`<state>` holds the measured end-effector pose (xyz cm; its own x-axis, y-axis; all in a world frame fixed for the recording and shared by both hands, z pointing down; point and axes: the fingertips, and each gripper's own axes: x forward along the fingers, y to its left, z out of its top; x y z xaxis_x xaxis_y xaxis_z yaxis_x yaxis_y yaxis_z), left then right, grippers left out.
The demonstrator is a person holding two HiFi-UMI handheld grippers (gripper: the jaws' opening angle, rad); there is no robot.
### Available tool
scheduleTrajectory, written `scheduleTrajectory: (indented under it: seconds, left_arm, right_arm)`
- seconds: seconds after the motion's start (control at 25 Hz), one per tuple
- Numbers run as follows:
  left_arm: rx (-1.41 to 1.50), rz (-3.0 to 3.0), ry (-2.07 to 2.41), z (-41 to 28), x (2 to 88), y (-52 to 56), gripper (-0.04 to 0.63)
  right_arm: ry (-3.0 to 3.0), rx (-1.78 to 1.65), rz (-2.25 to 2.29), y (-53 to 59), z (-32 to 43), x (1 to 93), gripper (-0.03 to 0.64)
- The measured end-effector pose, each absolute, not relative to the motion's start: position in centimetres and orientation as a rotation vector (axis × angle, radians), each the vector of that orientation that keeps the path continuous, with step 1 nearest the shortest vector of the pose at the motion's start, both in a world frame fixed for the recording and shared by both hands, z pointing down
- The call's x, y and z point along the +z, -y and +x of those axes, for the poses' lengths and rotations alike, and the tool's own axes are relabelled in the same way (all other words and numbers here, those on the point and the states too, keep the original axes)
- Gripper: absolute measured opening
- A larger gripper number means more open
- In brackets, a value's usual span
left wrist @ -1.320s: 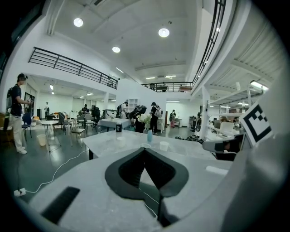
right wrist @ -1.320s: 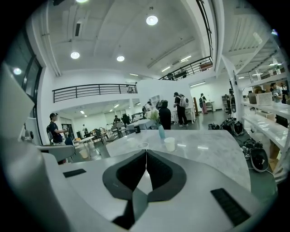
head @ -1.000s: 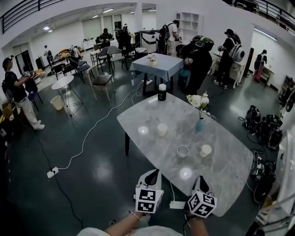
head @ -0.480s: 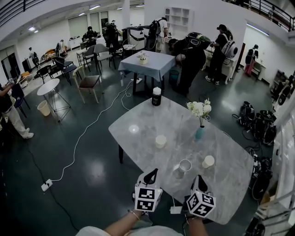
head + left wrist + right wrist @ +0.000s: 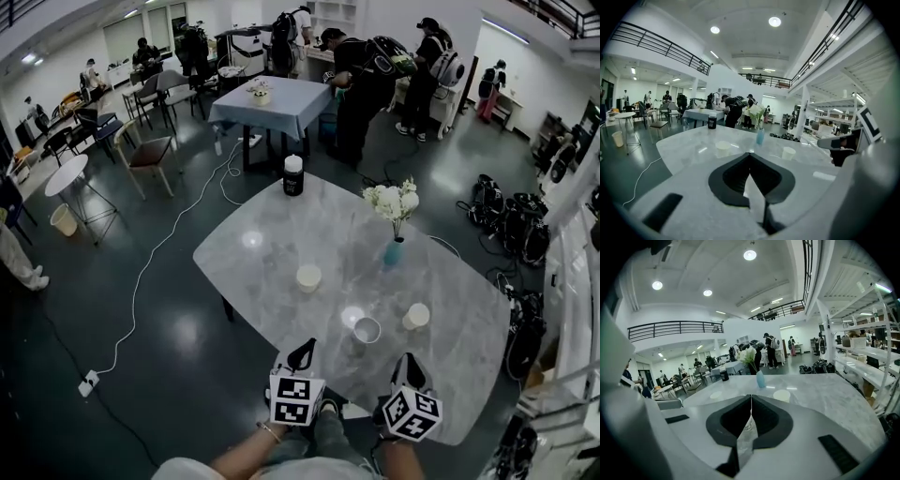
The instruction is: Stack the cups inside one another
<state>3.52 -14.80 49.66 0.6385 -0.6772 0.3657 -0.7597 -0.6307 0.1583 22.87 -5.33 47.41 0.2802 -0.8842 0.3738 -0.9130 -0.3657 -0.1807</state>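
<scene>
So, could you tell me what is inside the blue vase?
White flowers stand in the blue vase; the lower stems and any water are hidden by its wall.

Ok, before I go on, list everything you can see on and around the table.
marble table: one, grey, centre of the head view
cups: three, cream-white, standing apart on the marble table, none stacked
vase: one, teal, right of centre, holding white flowers
jar: one, black with white lid, table's far edge
cloth-covered table: one, pale blue, beyond, people standing behind it
round side table: one, white, far left
left hand-held gripper: one, white, shut and empty, at the near table edge
right hand-held gripper: one, white, shut and empty, beside it
</scene>
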Motion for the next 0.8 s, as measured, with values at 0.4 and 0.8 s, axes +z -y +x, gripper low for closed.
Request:
scheduleTrajectory:
  seconds: [0.4, 0.8]
  left_arm:
    - [0.398, 2.603, 1.135, 6.5, 48.4, 17.7, -0.003]
    - [0.478, 2.546, 1.147, 7.6, 51.1, 18.6, -0.003]
  right_arm:
    - [1.709, 0.648, 2.472, 7.9, 25.6, 47.5, 0.009]
    - [1.669, 0.740, 2.441, 9.0, 27.9, 51.1, 0.019]
